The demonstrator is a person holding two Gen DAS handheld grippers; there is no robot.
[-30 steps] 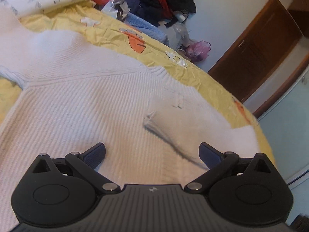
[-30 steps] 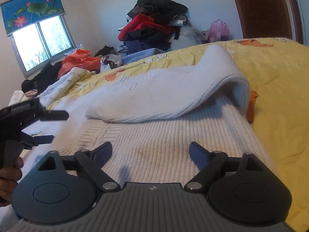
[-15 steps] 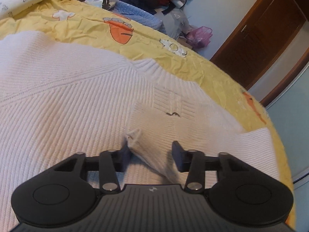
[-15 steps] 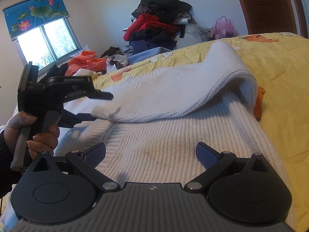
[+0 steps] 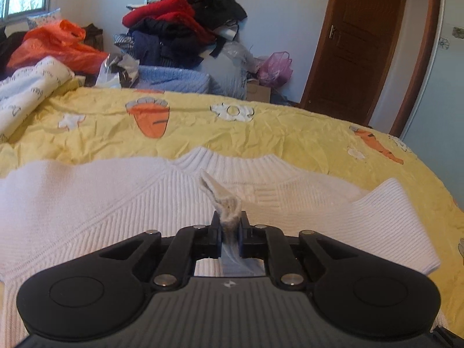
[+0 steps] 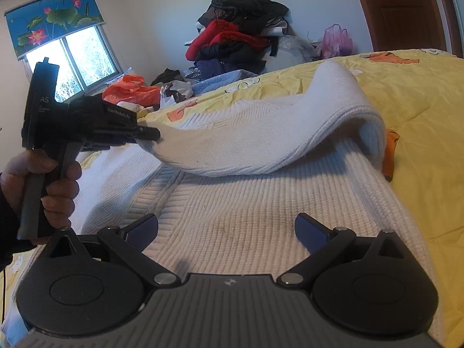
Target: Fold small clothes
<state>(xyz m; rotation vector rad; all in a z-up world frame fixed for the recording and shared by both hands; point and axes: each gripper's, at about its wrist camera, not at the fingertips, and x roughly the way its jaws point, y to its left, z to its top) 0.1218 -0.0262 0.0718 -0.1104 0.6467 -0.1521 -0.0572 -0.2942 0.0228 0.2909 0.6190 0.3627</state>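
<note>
Sweater (image 5: 95, 203) lies flat on bed (image 5: 290, 136), collar toward far edge. Its sleeve (image 6: 261, 142) is folded over the body from the bed's right side, cuff end lifted off the body w/ left gripper (image 5: 229, 227) pinching it; right gripper (image 6: 226, 232) sits over sweater's lower part, near edge. Clothes pile (image 5: 185, 29) behind bed's far edge; door (image 5: 356, 43) at far right corner, window (image 6: 75, 58) far left.
</note>
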